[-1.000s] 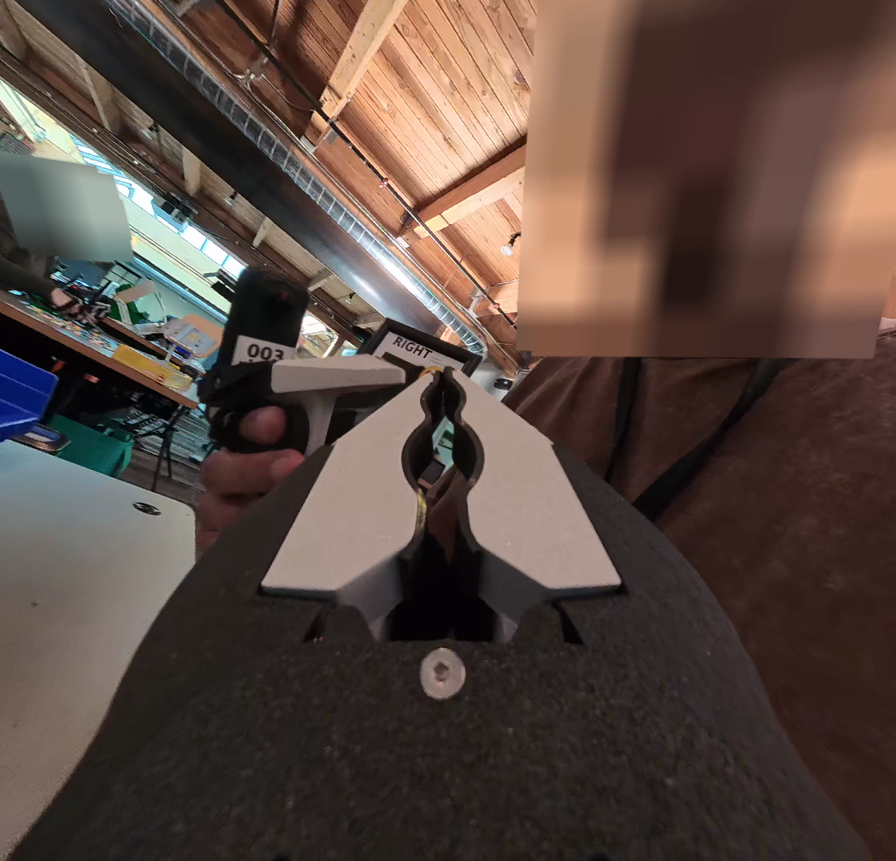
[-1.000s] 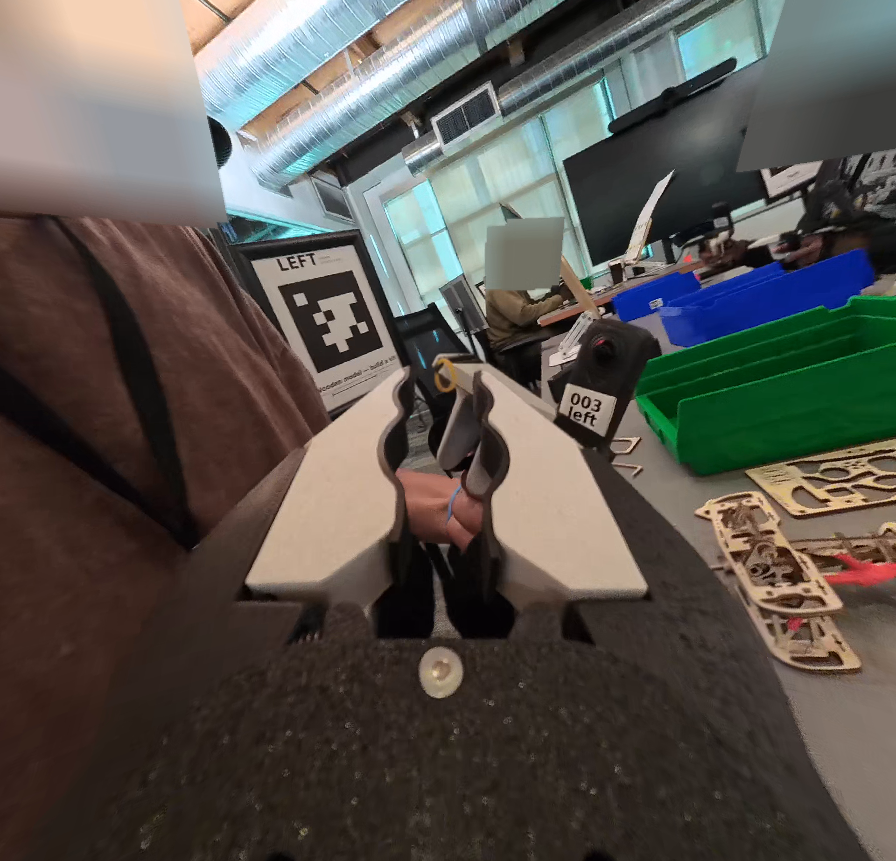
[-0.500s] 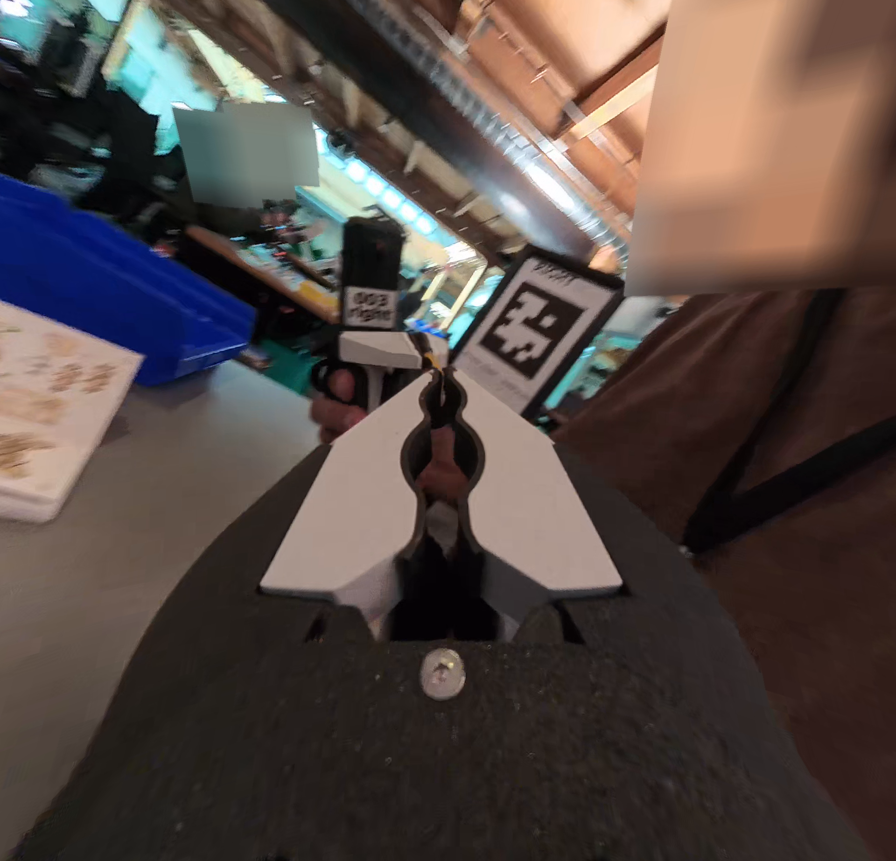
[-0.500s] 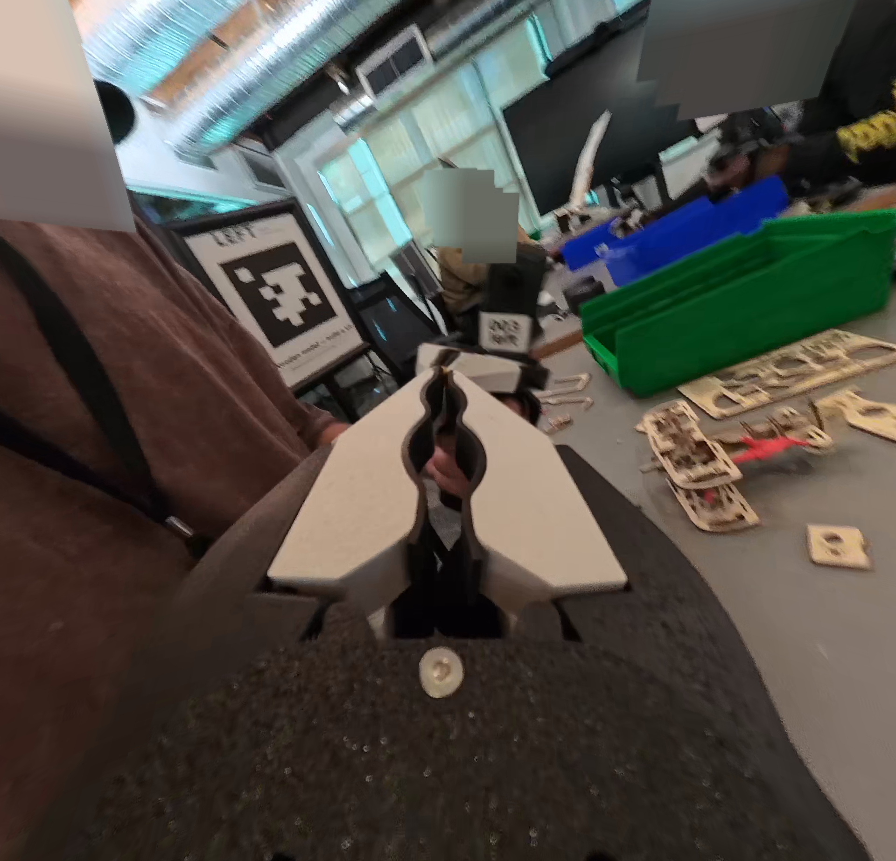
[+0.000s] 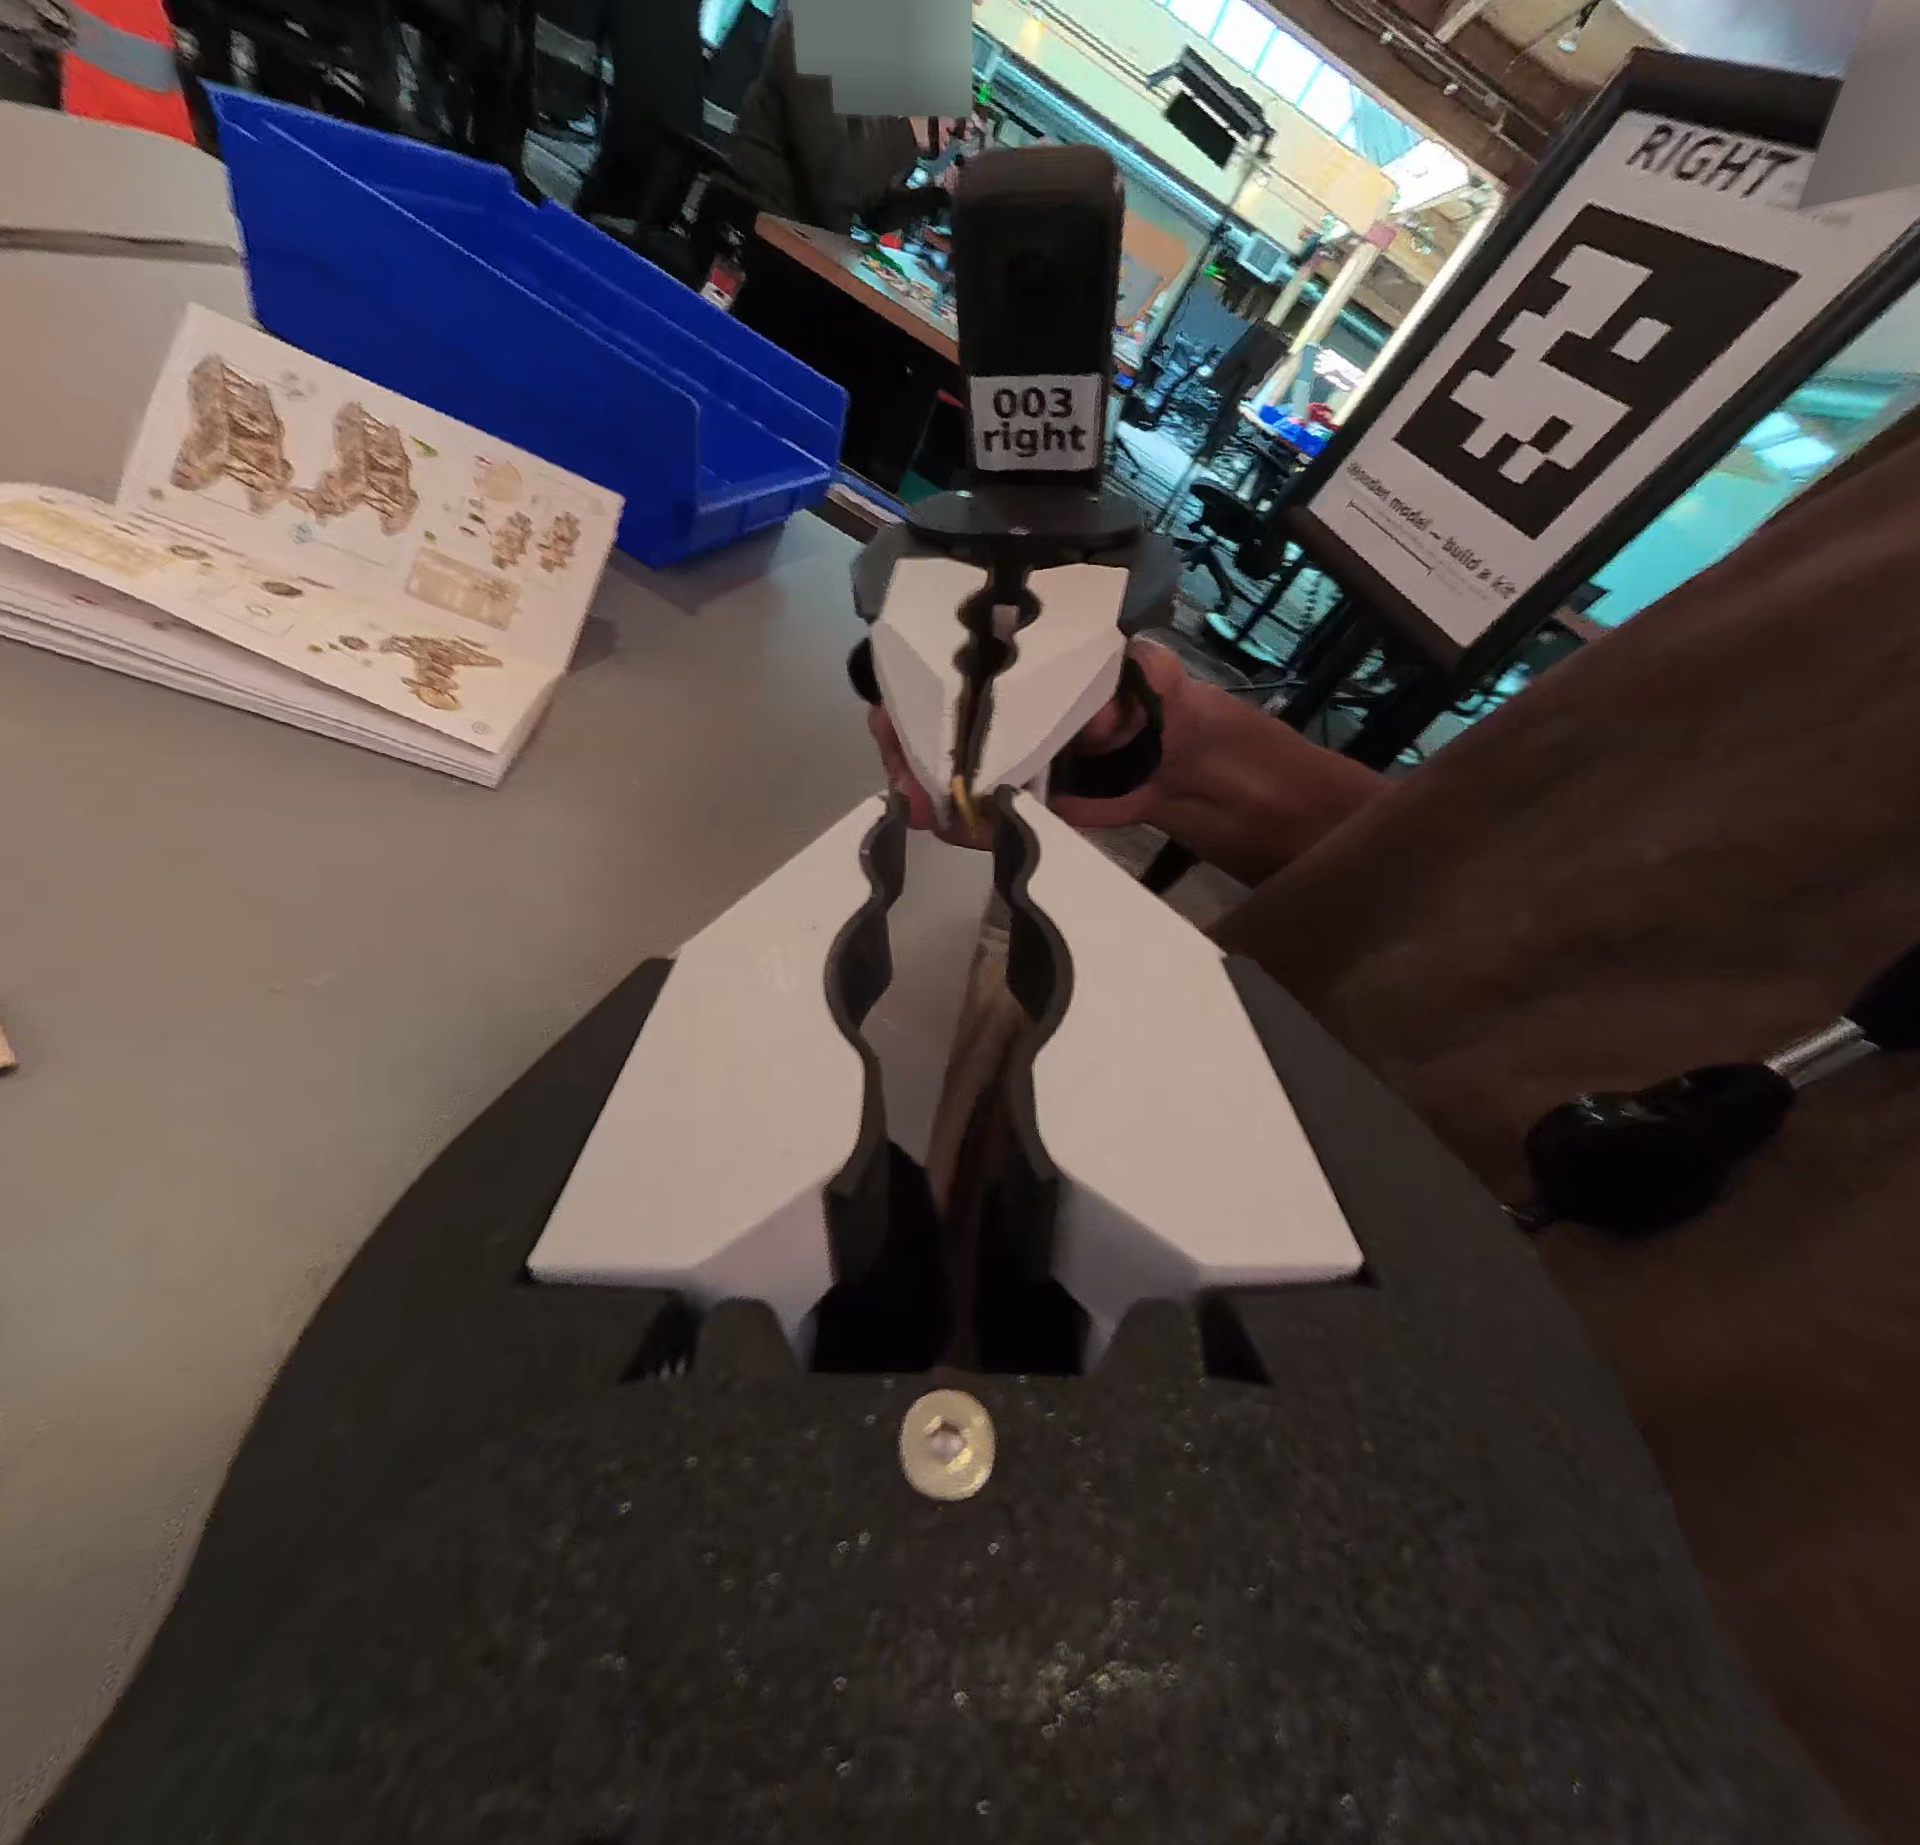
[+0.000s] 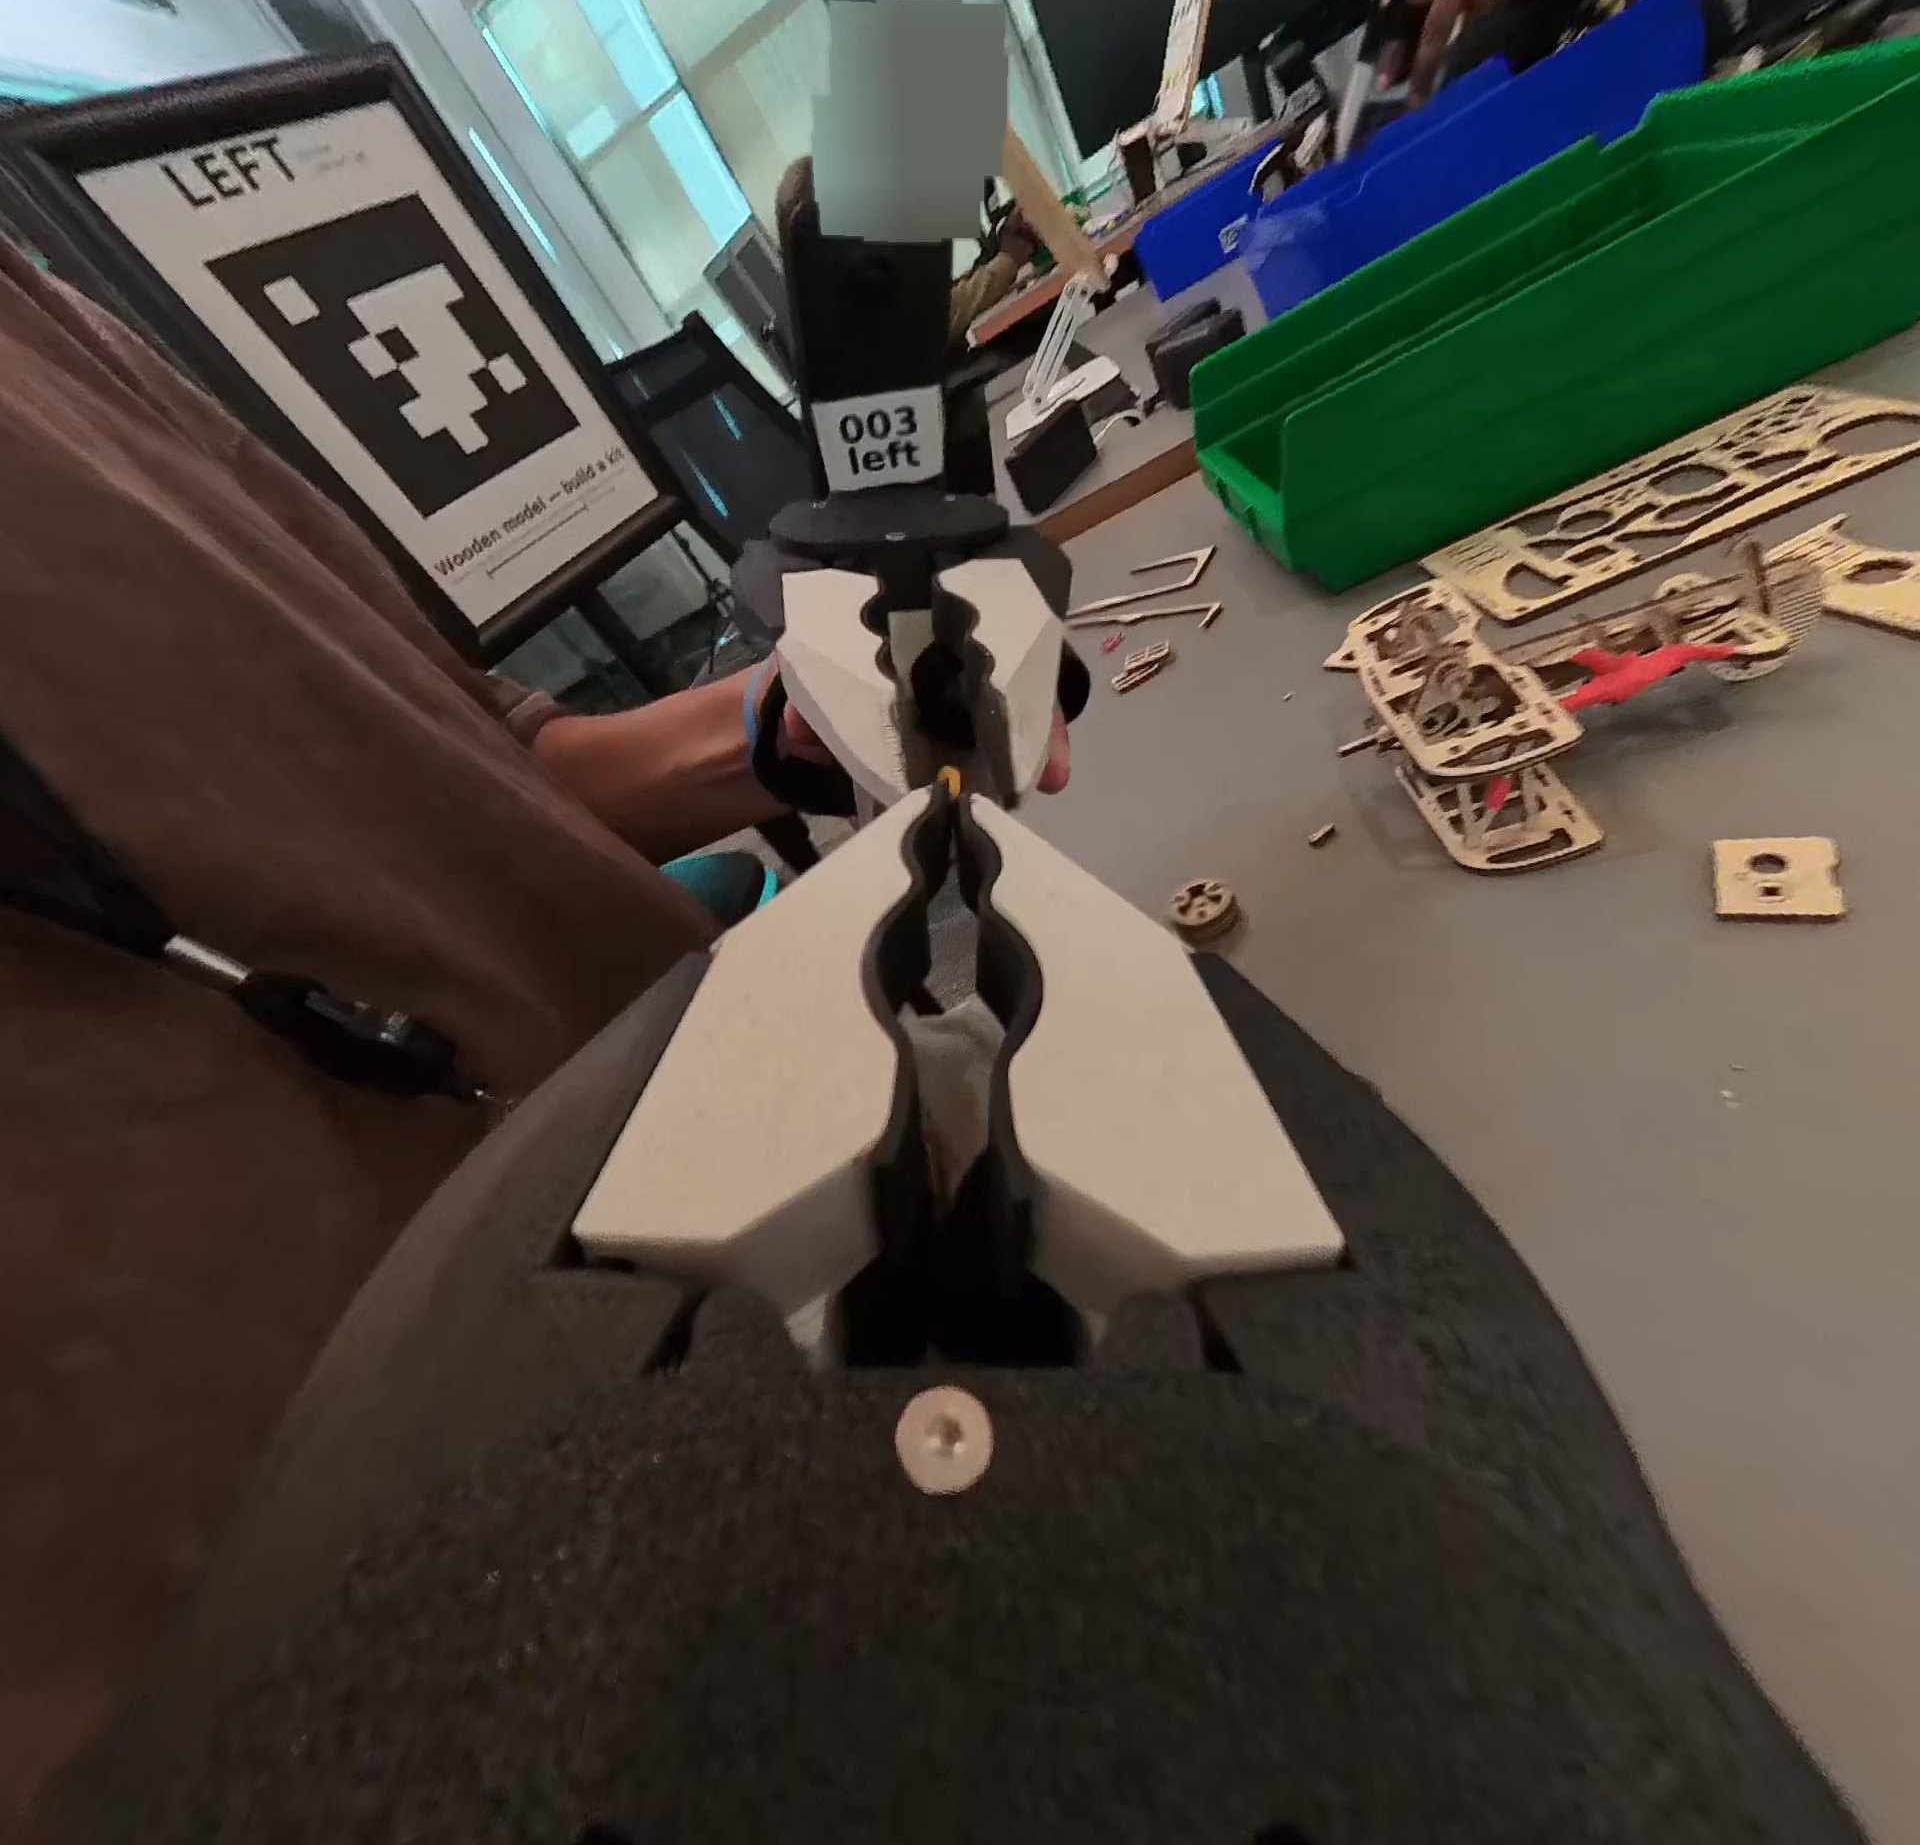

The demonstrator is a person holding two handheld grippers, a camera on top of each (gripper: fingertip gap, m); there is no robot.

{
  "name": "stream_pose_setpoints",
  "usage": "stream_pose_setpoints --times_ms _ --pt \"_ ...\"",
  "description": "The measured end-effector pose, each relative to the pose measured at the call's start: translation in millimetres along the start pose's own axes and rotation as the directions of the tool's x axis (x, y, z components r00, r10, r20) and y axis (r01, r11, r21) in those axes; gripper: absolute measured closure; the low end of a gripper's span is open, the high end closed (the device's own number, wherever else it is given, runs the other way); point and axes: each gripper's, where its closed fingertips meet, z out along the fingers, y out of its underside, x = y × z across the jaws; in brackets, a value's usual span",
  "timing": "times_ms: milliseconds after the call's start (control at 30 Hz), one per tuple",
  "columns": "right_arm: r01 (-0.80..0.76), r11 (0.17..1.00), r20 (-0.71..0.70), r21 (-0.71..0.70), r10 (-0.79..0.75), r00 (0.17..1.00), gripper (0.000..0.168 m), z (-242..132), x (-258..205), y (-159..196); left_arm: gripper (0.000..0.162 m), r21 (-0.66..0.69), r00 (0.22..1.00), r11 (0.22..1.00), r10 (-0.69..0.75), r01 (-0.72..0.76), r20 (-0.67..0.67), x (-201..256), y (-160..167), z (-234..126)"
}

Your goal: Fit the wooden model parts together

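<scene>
two grippers: left gripper [image 5: 943, 819] spread, right gripper [image 6: 948, 808] pinching one yellowish piece [image 6: 948, 779], perhaps wood.

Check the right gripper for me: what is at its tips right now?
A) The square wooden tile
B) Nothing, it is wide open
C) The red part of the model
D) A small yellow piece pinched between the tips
D: the right gripper is closed on a small yellow piece at its tips, facing the left gripper; the half-built wooden model lies on the table.
</scene>
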Motion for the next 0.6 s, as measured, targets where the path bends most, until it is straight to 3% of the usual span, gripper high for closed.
stream_pose_setpoints --times_ms 100,233,400,500,600 --pt "-0.014 0.999 0.016 -0.031 0.014 1.000 0.168 4 -1 10 0.156 -0.032 1.000 0.999 -0.011 0.011 0.014 3 10 -2" --pt "-0.058 0.998 -0.017 -0.038 0.058 0.998 0.168 4 10 21 0.162 -0.096 0.989 0.995 -0.002 0.016 0.145 -12 27 -4" --pt "-0.208 0.968 -0.305 -0.143 0.157 0.939 0.168 1 65 60 0.162 -0.225 0.894 0.971 0.031 0.079 0.447 -52 70 0" --pt "-0.235 0.946 -0.439 -0.222 0.119 0.891 0.168 -1 89 82 0.162 -0.175 0.819 0.957 -0.095 0.231 0.566 -69 94 3" --pt "-0.223 0.931 -0.485 -0.288 0.059 0.872 0.168 2 100 86 0.162 -0.075 0.763 0.939 -0.224 0.336 0.606 -76 101 5"
